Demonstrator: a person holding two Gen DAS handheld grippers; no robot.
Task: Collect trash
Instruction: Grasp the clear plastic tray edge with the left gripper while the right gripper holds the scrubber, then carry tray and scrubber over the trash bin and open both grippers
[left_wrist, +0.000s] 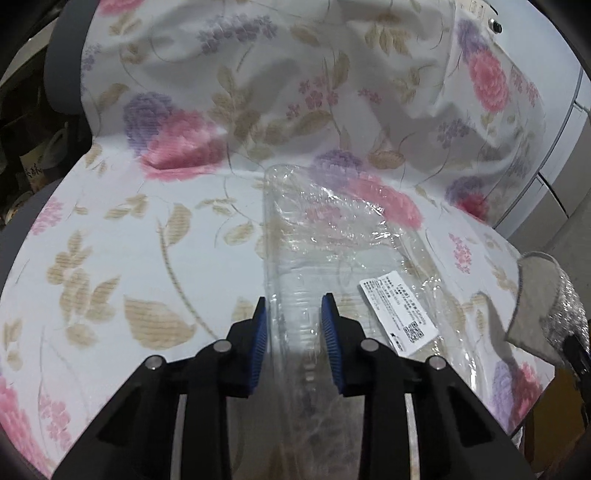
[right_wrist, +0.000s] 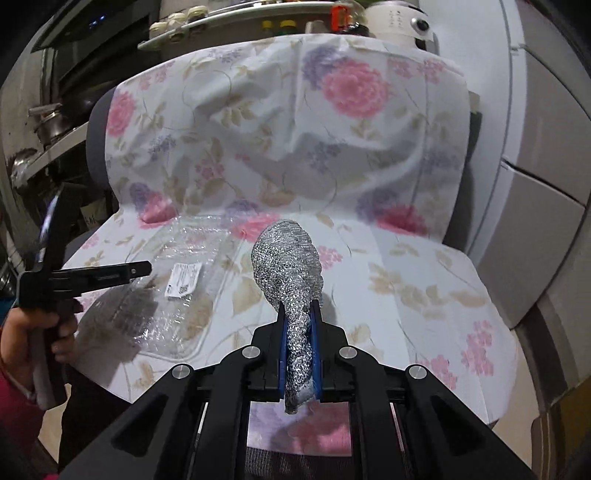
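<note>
A clear plastic package (left_wrist: 332, 236) with a white label (left_wrist: 397, 310) lies on a chair seat covered by a floral cloth (left_wrist: 129, 258). My left gripper (left_wrist: 294, 306) is open, its blue pads on either side of the package's near edge. The package also shows in the right wrist view (right_wrist: 177, 280), with the left gripper (right_wrist: 110, 275) over it. My right gripper (right_wrist: 298, 314) is shut on a silver glittery sponge-like piece (right_wrist: 286, 254), held above the seat. That piece shows at the right edge of the left wrist view (left_wrist: 546, 306).
The chair back (right_wrist: 280, 122) rises behind the seat under the same cloth. Shelves with pots and jars (right_wrist: 51, 122) stand at left. White cabinets (right_wrist: 535, 206) stand at right. A hand in a red sleeve (right_wrist: 22, 339) holds the left gripper.
</note>
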